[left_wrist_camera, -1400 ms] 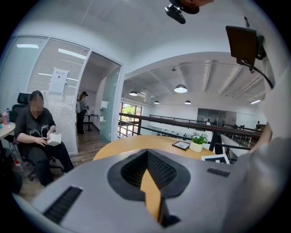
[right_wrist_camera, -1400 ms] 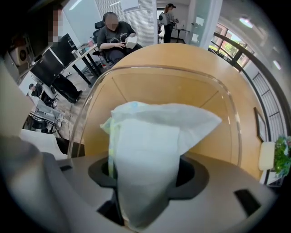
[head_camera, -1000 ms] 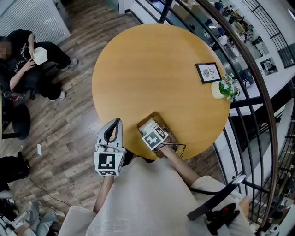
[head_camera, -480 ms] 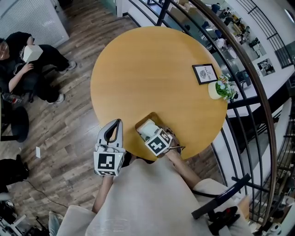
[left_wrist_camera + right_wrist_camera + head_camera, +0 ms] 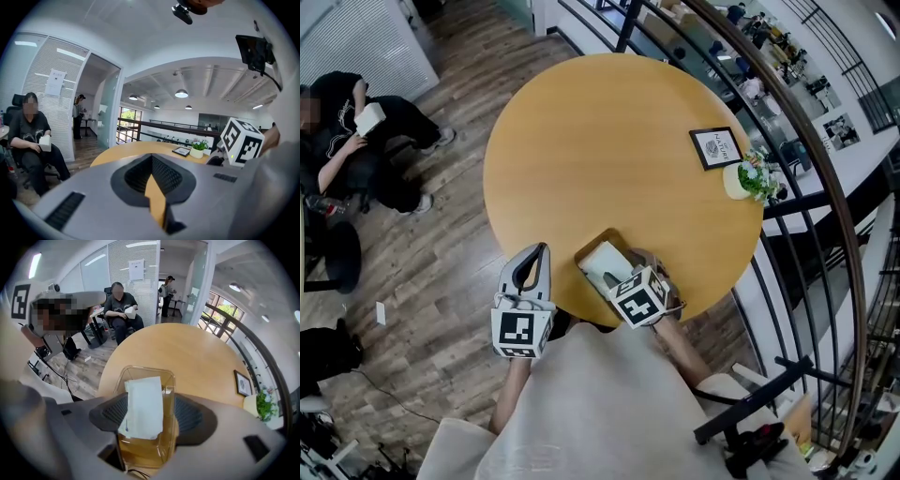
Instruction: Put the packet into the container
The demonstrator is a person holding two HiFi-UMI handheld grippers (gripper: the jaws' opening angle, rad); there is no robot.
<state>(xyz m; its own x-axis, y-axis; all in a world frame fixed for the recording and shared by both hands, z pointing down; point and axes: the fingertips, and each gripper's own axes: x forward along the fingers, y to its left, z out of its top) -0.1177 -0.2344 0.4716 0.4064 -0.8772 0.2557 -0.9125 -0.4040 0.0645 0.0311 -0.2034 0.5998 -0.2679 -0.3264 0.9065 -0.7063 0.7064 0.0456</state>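
The white packet point(image 5: 602, 260) lies inside the clear plastic container point(image 5: 598, 237), which stands near the round wooden table's point(image 5: 609, 141) front edge. In the right gripper view the packet point(image 5: 143, 406) leans on the container's point(image 5: 168, 380) far wall. My right gripper point(image 5: 622, 279) is open just behind the container, its jaws point(image 5: 152, 413) spread to either side of it and holding nothing. My left gripper point(image 5: 540, 249) hangs off the table's left edge over the floor, shut and empty; in its own view the jaws point(image 5: 152, 157) meet at the tips.
A small framed card point(image 5: 719, 147) and a potted plant point(image 5: 752, 180) sit at the table's right side. A dark metal railing point(image 5: 825, 169) curves past the right. A person point(image 5: 347, 141) sits on the wooden floor side at far left.
My right gripper has drawn back toward me from the container and left the packet inside it. The left gripper has stayed put.
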